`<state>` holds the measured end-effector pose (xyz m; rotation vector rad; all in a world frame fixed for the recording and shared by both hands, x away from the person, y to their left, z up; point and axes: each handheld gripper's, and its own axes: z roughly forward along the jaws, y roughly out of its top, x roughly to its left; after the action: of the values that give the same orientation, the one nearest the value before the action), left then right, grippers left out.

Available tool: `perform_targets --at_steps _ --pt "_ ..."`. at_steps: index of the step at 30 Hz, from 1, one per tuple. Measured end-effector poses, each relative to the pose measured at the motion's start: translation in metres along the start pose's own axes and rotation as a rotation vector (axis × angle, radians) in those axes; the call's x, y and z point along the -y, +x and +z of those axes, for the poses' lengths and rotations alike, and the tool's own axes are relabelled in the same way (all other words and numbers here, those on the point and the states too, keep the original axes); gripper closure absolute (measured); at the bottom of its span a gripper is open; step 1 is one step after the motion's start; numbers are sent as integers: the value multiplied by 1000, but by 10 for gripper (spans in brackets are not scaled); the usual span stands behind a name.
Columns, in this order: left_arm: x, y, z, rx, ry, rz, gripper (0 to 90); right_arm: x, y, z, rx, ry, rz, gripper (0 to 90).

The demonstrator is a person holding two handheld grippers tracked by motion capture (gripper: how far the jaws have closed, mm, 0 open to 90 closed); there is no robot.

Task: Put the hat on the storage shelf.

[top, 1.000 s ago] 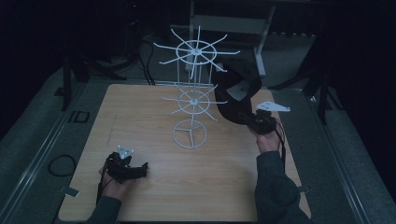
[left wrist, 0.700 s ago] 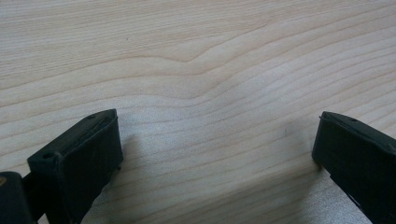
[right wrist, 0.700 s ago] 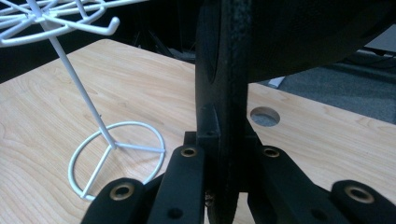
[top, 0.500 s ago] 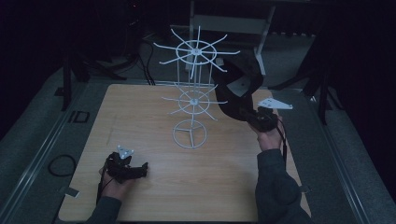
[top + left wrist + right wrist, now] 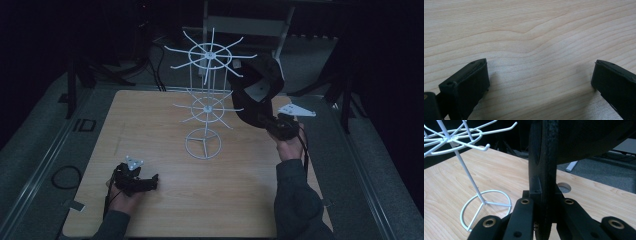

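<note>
A white wire rack with two tiers of hooked arms stands on a ring base mid-table; the right gripper view shows it too. My right gripper is raised to the rack's right and is shut on a black cap. The cap rises up beside the upper tier's hooks. In the right gripper view the jaws pinch the cap's edge, which stands upright between them. My left gripper rests low at the table's front left, open, with bare wood between its jaws.
The wooden table has a round hole near its right side. A cable loop lies on the grey floor left of the table. Dark stands and a pale frame sit behind the table.
My right gripper has carried the cap upward and slightly left, closer to the rack's upper tier. The left gripper has stayed put.
</note>
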<state>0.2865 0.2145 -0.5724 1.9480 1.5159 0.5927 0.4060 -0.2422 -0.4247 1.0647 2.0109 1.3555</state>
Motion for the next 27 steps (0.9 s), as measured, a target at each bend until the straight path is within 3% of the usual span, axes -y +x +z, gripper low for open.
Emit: perform_targets --at_steps 27 --pt "0 0 0 -1 0 0 15 -9 0 -6 10 -32 -10 865"
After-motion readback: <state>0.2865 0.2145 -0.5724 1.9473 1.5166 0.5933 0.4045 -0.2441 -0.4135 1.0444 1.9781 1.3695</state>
